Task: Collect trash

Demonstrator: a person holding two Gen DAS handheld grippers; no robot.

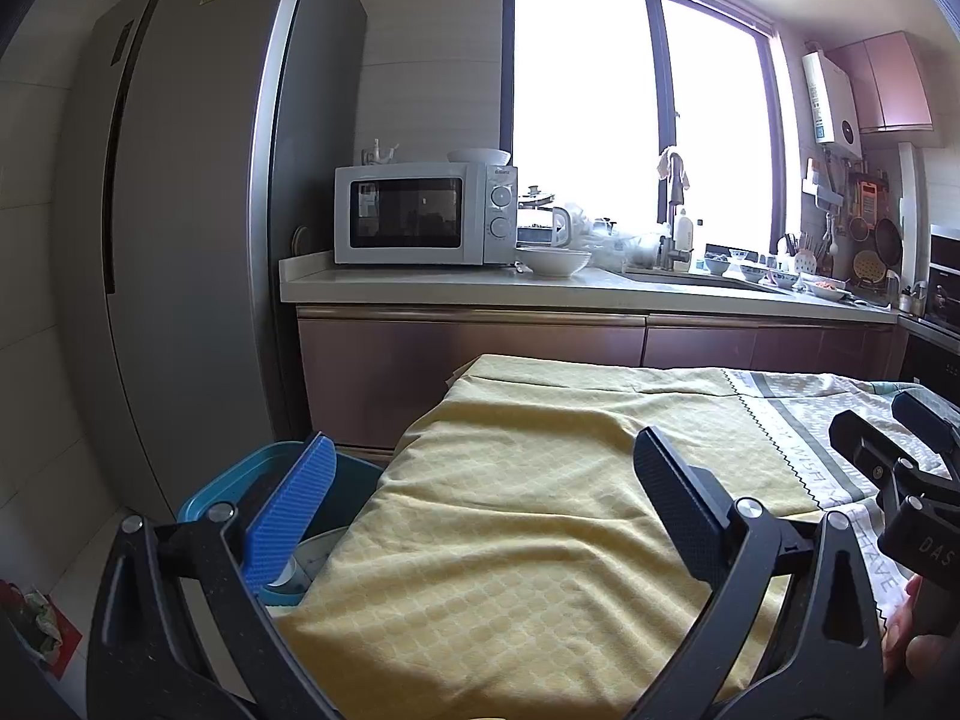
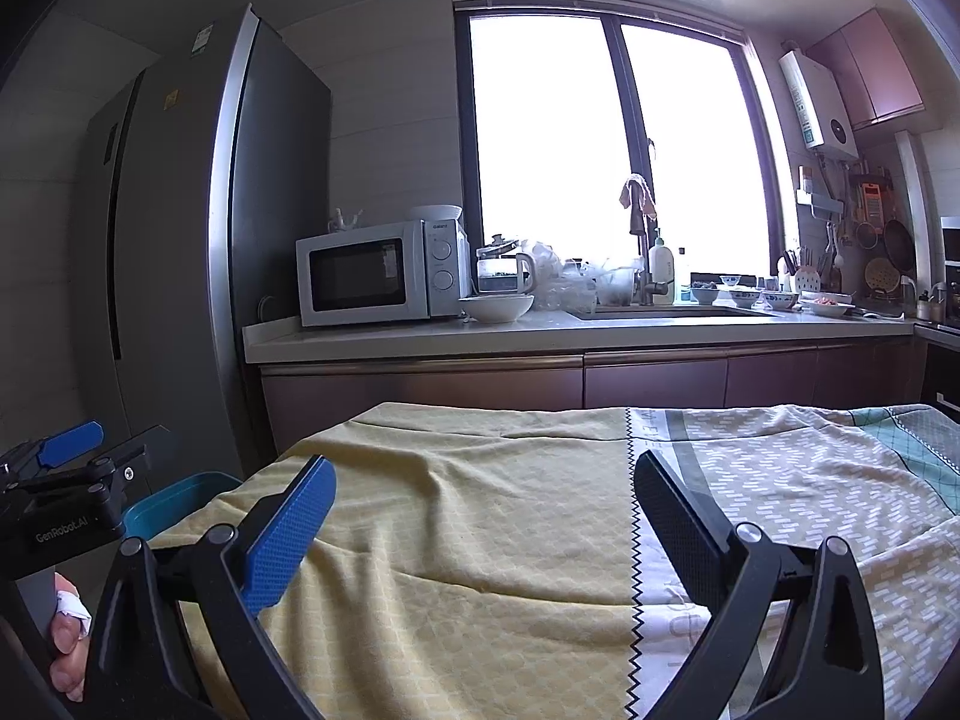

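Both tools, left (image 1: 483,480) and right (image 2: 483,507), hover spread and empty over the cloth-covered desk (image 1: 540,516). The blue bin (image 1: 252,480) sits off its left edge, perhaps holding white paper.

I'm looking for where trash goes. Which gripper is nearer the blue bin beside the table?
Left. The left gripper hangs open at the table's left edge with the blue bin just under its blue finger; the right gripper, also open, is farther right over the tablecloth.
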